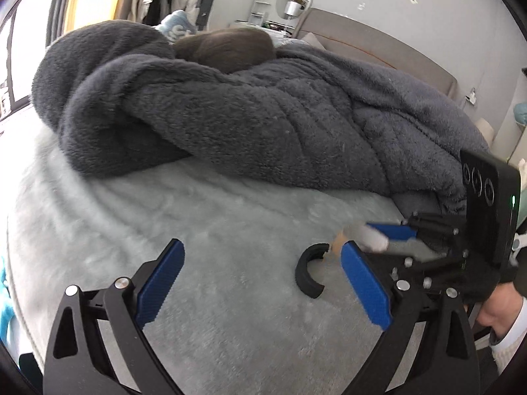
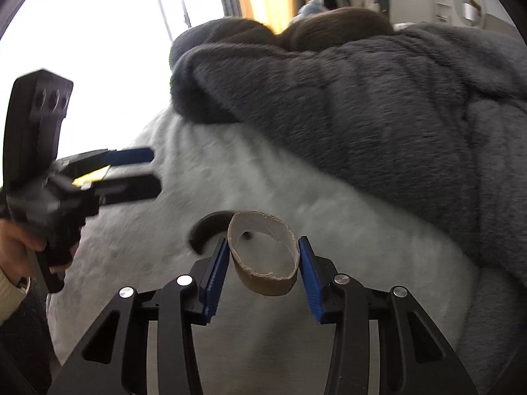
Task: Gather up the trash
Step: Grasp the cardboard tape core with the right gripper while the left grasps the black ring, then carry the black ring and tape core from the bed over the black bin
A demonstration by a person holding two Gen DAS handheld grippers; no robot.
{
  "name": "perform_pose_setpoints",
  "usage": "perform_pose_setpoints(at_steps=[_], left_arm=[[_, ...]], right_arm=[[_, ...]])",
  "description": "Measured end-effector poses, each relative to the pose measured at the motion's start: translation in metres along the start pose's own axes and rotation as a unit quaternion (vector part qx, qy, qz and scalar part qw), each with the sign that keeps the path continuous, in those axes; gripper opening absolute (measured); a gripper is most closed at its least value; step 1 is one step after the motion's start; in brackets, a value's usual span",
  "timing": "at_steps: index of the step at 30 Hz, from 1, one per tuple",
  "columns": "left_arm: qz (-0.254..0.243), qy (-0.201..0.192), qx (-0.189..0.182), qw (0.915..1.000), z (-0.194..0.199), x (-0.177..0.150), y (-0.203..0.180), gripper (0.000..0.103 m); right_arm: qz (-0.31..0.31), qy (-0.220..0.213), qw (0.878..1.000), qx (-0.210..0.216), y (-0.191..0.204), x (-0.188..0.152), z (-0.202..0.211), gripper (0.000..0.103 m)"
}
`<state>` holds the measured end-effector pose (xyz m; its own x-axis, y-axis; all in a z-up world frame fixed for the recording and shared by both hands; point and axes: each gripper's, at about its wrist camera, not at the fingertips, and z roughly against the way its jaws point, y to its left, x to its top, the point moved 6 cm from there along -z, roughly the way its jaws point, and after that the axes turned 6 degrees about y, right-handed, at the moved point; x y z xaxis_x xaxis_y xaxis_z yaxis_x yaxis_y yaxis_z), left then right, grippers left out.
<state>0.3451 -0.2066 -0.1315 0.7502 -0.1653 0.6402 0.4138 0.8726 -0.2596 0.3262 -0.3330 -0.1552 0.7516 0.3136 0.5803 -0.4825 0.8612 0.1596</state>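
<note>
The right hand-held gripper [image 2: 263, 256] has a short cardboard tube [image 2: 265, 256] between its blue pads, both pads pressing its sides so the ring is squeezed oval, just above the pale fluffy bed cover [image 2: 362, 247]. Only the right wrist view shows this grip clearly; in the left wrist view the tube is a blurred tan and white patch [image 1: 339, 240] at that gripper's tips. The left wrist view shows instead the left hand-held gripper [image 1: 262, 283] with its jaws spread wide and nothing between them, and a black half-ring [image 1: 308, 275] lying on the cover just beside the right pad. A dark grey blanket [image 1: 230, 115] is heaped behind.
</note>
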Motion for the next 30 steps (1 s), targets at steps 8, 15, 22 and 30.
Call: perform_pose_setpoints(at_steps=[8,15,22,30], left_arm=[[-0.027,0.027,-0.031,0.9988,-0.029,-0.003,-0.022,0.083],[-0.055,0.049,-0.029,0.9968,-0.055,-0.008,-0.035,0.065],[-0.054,0.065,-0.032,0.9959,-0.072,-0.009,-0.038,0.047],[-0.038,0.060,-0.042,0.9966,-0.064,-0.011,-0.032,0.026]], right_arm=[[-0.043,-0.019,0.999,-0.022,-0.031,0.006,0.009,0.043],[-0.051,-0.019,0.998,-0.024,-0.045,0.009,0.009,0.043],[-0.060,-0.019,0.998,-0.029,-0.052,0.011,0.010,0.043],[-0.066,-0.023,0.997,-0.026,-0.043,0.020,0.009,0.043]])
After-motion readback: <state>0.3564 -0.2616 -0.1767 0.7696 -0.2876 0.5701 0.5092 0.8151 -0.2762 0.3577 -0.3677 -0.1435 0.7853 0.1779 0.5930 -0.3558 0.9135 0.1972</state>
